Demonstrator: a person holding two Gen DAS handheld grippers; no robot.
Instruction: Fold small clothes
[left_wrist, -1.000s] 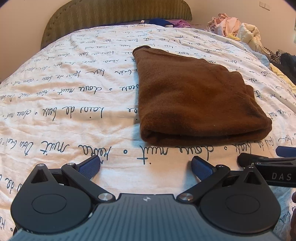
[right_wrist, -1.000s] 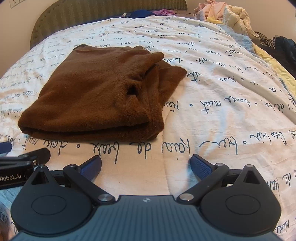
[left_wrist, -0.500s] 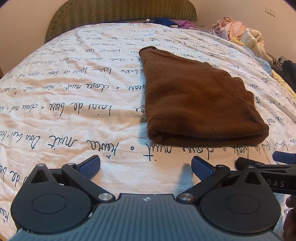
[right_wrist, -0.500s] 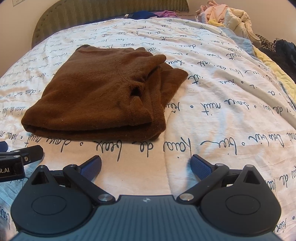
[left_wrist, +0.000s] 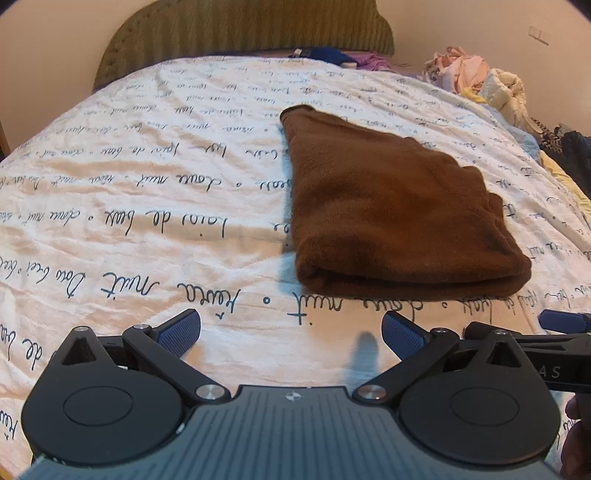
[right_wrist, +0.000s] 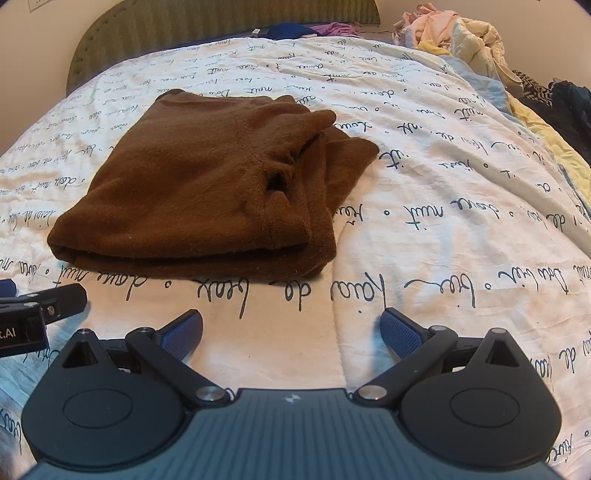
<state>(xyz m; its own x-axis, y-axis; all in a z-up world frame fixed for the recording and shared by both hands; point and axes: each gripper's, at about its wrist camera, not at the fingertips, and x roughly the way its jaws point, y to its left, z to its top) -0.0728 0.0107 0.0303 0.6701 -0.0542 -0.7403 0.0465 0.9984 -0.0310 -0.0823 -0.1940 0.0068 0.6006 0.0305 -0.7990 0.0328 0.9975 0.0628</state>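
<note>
Clutter is seen along the far right edge of the bed: a heap of pale pink and cream clothes (left_wrist: 476, 79) near the wall, with dark garments (right_wrist: 565, 107) just nearer the cameras, and blue and purple items (left_wrist: 343, 59) tucked against the olive headboard (left_wrist: 243, 29). Nothing is found lying between either tool and the folded piece. The bedspread (left_wrist: 147, 206), white with dark handwritten script, is spread wrinkled across the mattress.

The left tongs (left_wrist: 291, 328) are held low over the bedspread, pointed toward the headboard, blue pads spread wide and empty. The right tongs (right_wrist: 291, 328) are held the same way, also wide apart with nothing between the pads. Each tool is caught at the edge of the other's view, so the two are placed side by side, near each other. A bit of a hand (left_wrist: 576, 439) is glimpsed at the lower right of the left view.

The brown fleece garment (right_wrist: 207, 192) is laid folded on the bedspread, ahead of both tongs and untouched, its thick folded edge facing the cameras and its looser layers bunched on the right side.
</note>
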